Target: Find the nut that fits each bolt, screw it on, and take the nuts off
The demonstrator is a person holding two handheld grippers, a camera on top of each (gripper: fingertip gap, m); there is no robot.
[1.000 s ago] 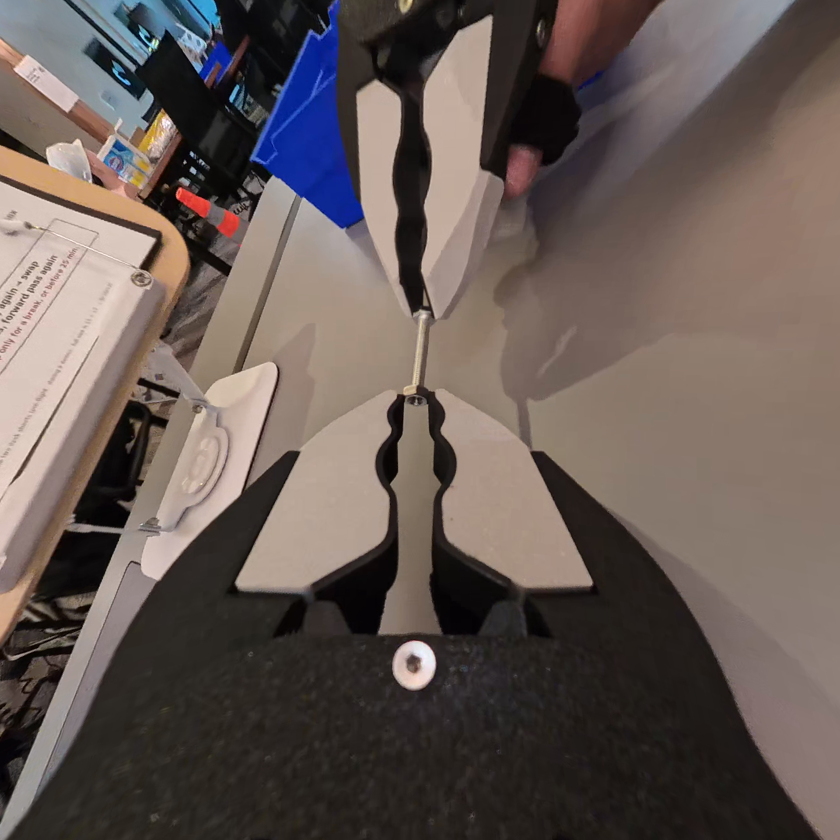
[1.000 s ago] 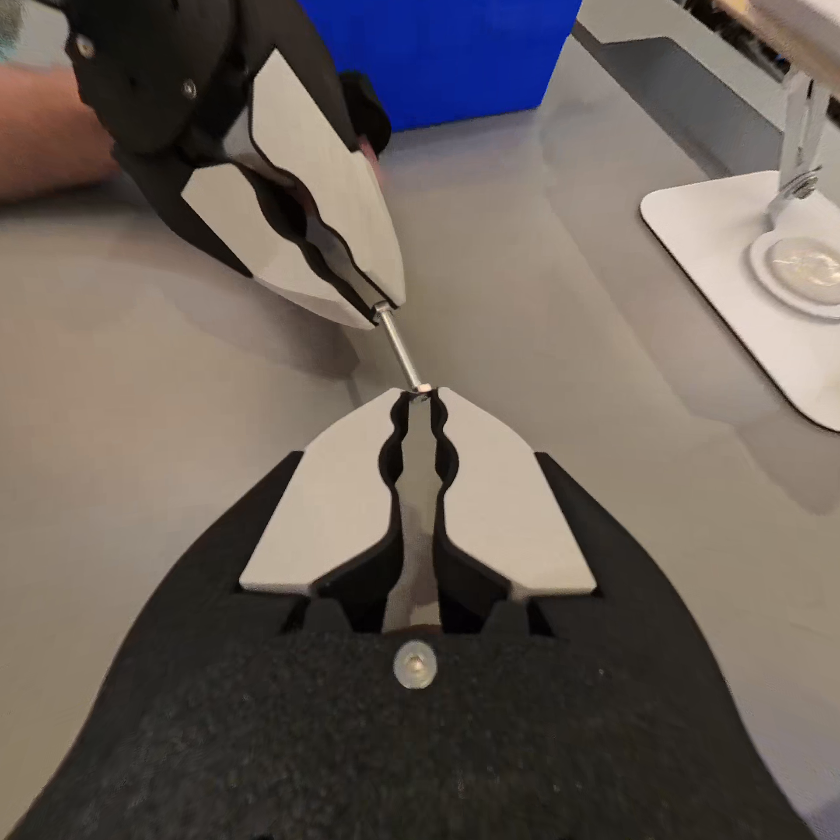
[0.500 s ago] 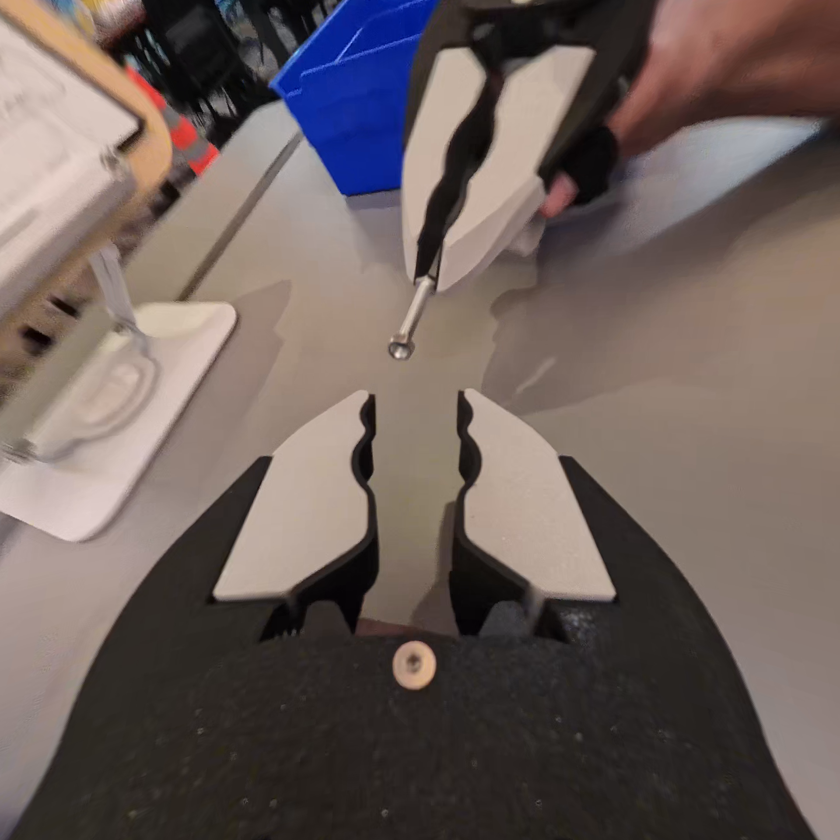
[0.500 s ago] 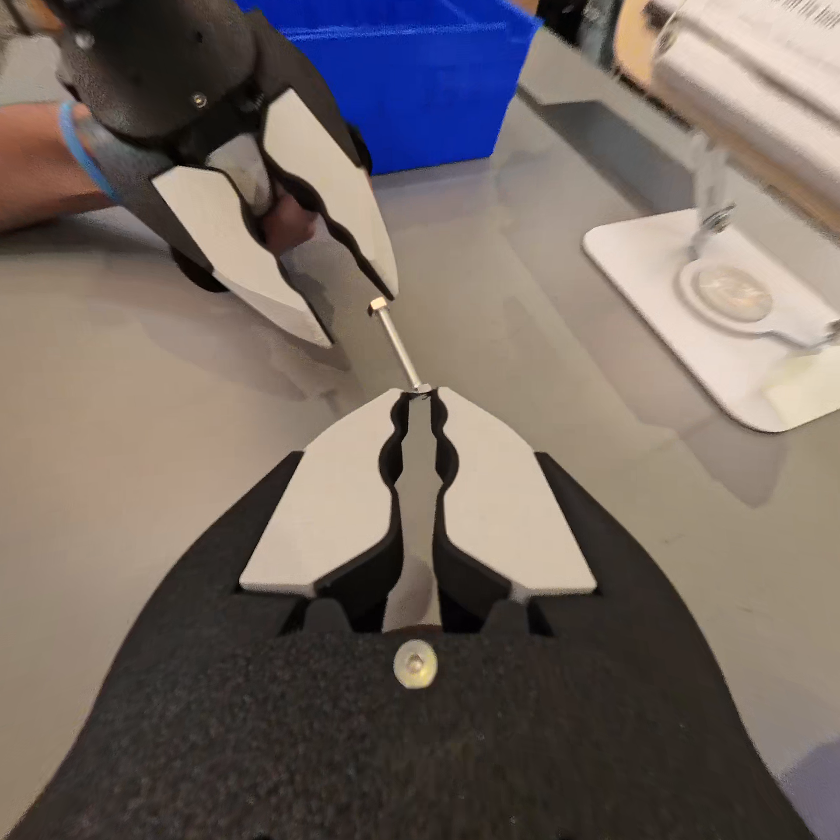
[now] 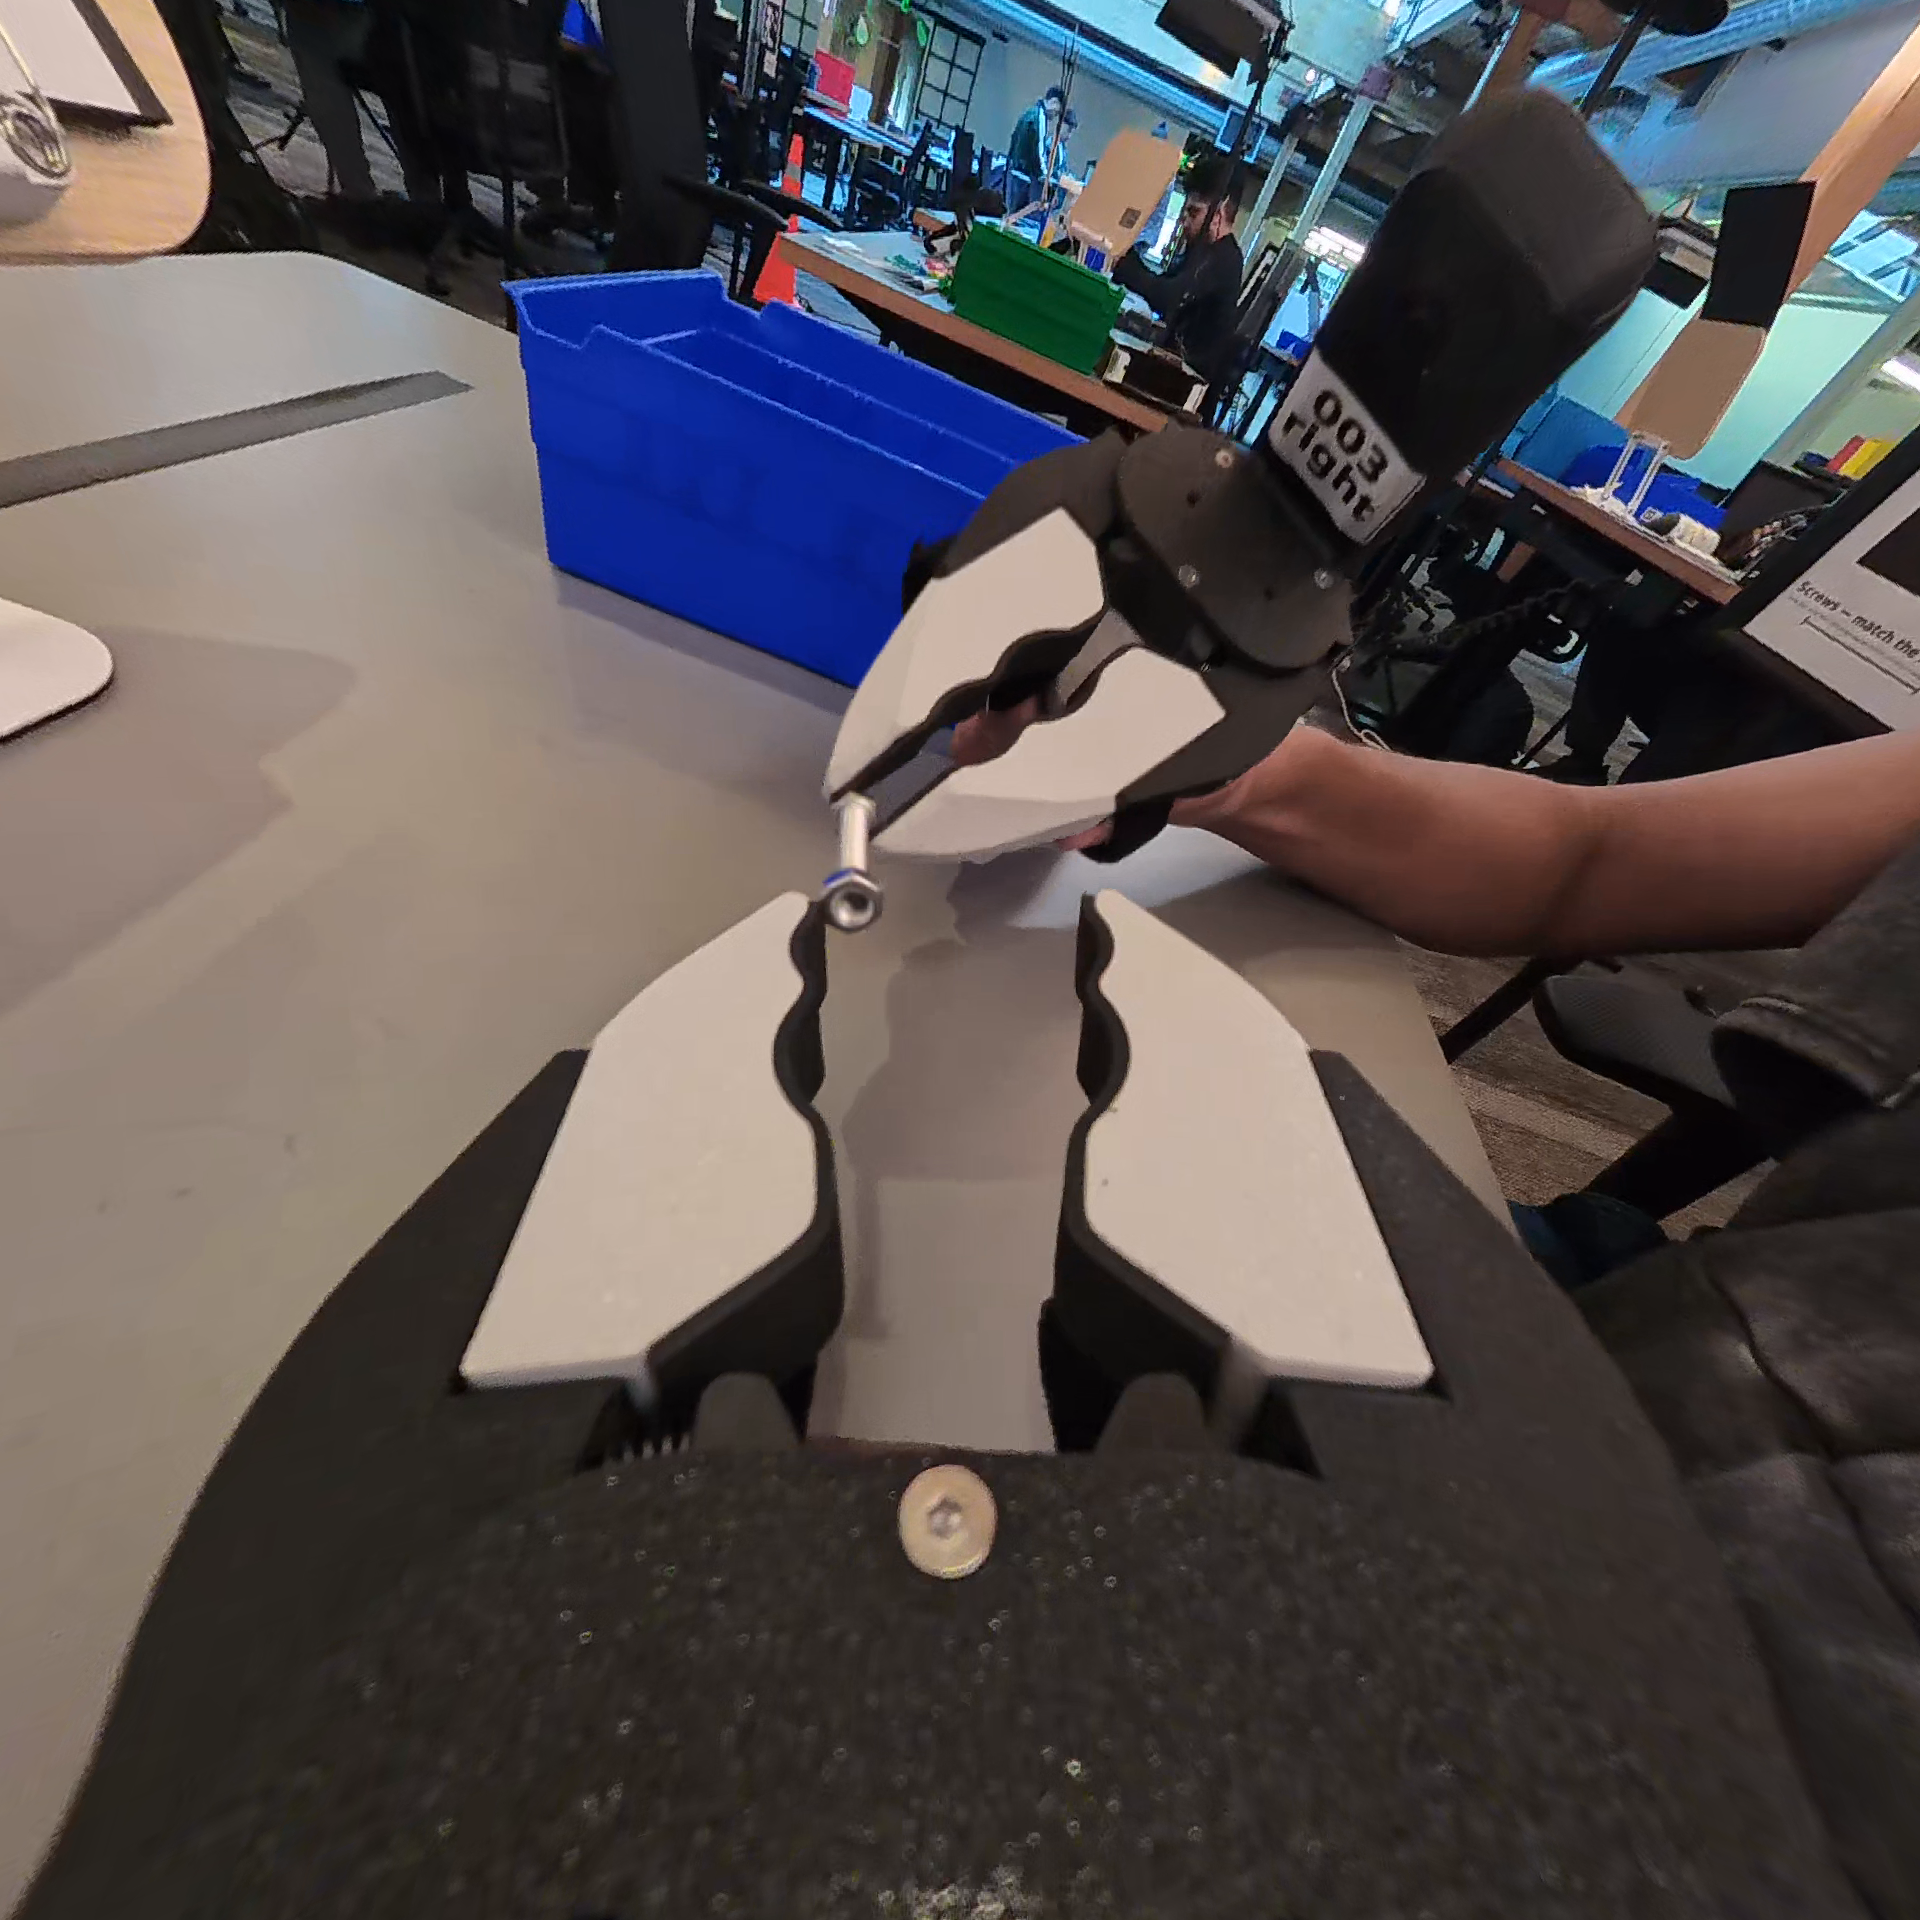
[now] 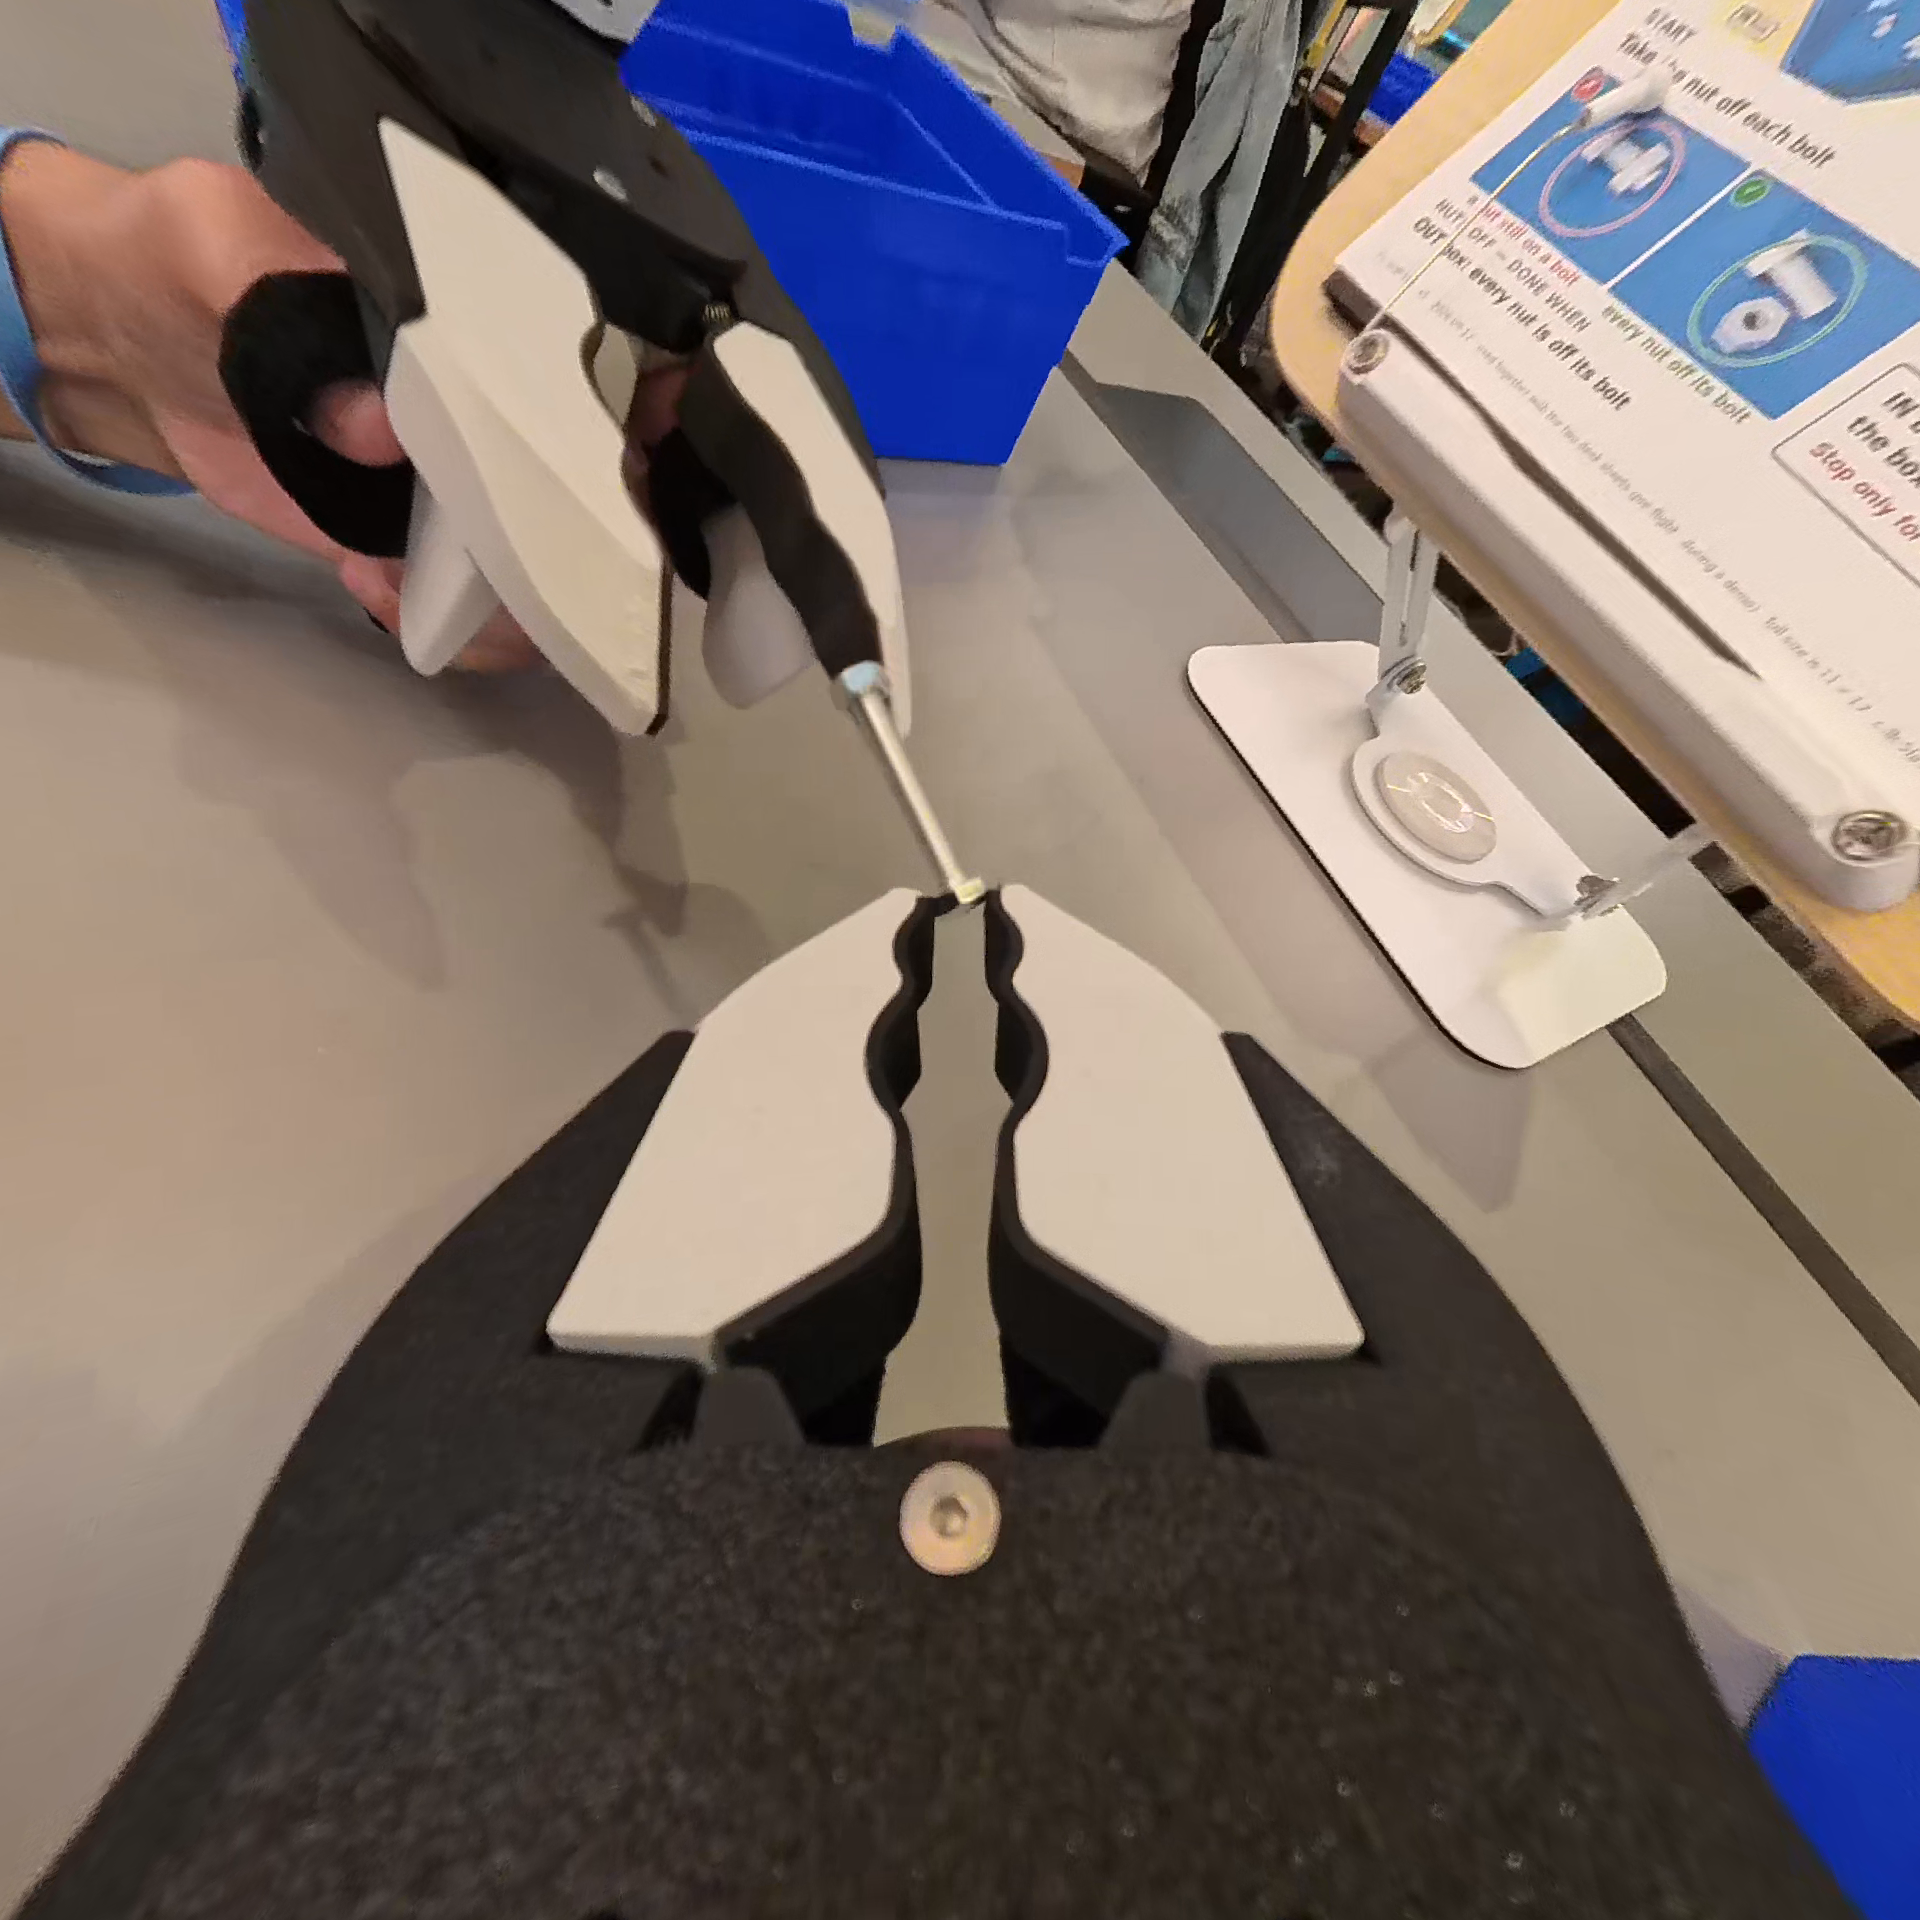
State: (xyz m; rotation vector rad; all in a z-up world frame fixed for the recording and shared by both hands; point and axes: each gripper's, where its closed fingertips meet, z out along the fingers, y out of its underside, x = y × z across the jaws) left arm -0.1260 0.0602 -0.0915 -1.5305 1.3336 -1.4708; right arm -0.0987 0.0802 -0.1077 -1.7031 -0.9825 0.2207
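A slim silver bolt is held level above the grey table. My right gripper is shut on its near end. The far end carries a small nut-like piece with a blue rim. My left gripper is open and empty, and that end of the bolt sits just off its left fingertip. In the right wrist view the left gripper faces me with its fingers spread, one finger beside the bolt's far end. In the left wrist view the right gripper comes in from the upper right.
A blue bin stands on the table behind the grippers and also shows in the right wrist view. A white stand base with a tilted instruction board is at the right. A person's forearm lies along the table edge. Some 4 cm of space lies between my two pairs of fingers.
My left gripper opened and let go of the bolt's end, then opened wider. My right gripper kept its hold on the bolt. Both views swung round.
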